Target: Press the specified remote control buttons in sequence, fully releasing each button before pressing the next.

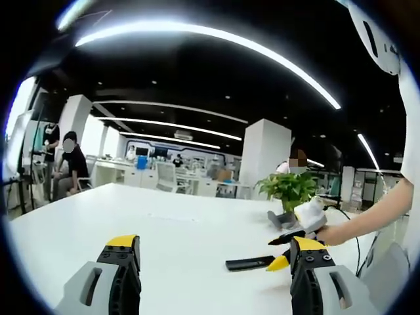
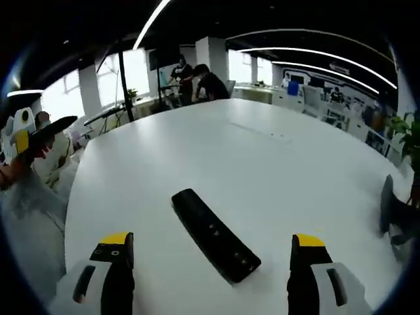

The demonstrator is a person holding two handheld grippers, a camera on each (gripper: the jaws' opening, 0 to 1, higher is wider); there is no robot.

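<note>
right gripper view — remote [image 2: 215, 235] between wide tongs [image 2: 213, 249]; plant [image 1: 289, 188] beyond; left tongs [image 1: 216, 252] wide.

open-plan office, desks [image 1: 190, 180], ceiling light strips [image 1: 216, 39]

The remote control [image 2: 215, 235] is a long, slim, black bar with rounded ends. It lies flat on the white tabletop [image 2: 262, 164], face up, with small pale button markings visible along its upper surface; the individual buttons are too small to identify. In the right gripper view it rests diagonally on open surface, nothing touching it. In the left gripper view the same remote control [image 1: 250, 263] appears as a thin dark strip lying flat, near the tabletop edge at which a potted plant stands, and apart from the plant.
</note>
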